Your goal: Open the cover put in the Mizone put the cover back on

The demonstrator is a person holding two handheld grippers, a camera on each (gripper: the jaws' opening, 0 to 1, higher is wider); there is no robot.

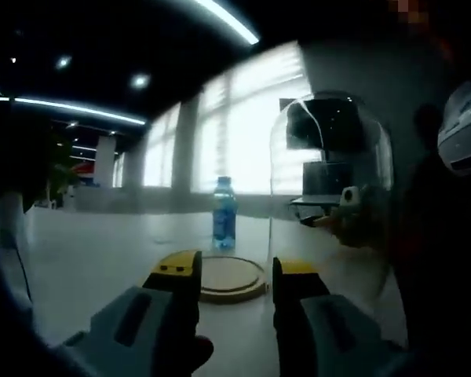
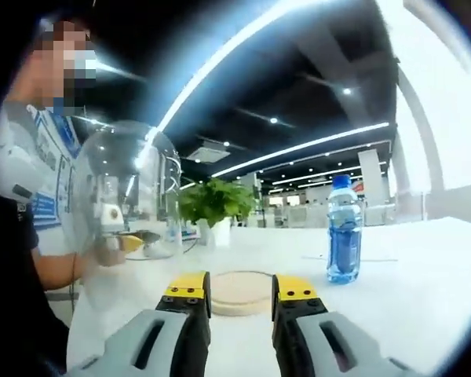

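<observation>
Left gripper (image 1: pixel 235 275): both yellow-tipped jaws stand apart with a clear gap between them and nothing held. Directly ahead of that gap, lying flat on the white table (image 1: pixel 102 259), is the round wooden base (image 1: pixel 231 276), bare on top. The Mizone bottle (image 1: pixel 224 214), blue-labelled and upright, stands on the table beyond the base, apart from it and in line with the left jaw. The clear glass dome cover (image 1: pixel 334 184) is off the base, raised to the right of the jaws, with part of the other device (image 1: pixel 341 212) visible through the glass; whether that device has hold of the cover cannot be determined. Right gripper (image 2: pixel 239 290): jaws likewise parted and empty. In the right gripper view the wooden base (image 2: pixel 239 290) lies on the table (image 2: pixel 408 298) just beyond the jaw tips, centred on the gap. The bottle (image 2: pixel 345 232) stands upright to the right of the base, well apart from the jaws. The dome cover (image 2: pixel 125 196) is to the left, clear of the base, in front of a person (image 2: pixel 23 204). A potted green plant (image 2: pixel 214 206) stands farther back on the table, between cover and bottle.
</observation>
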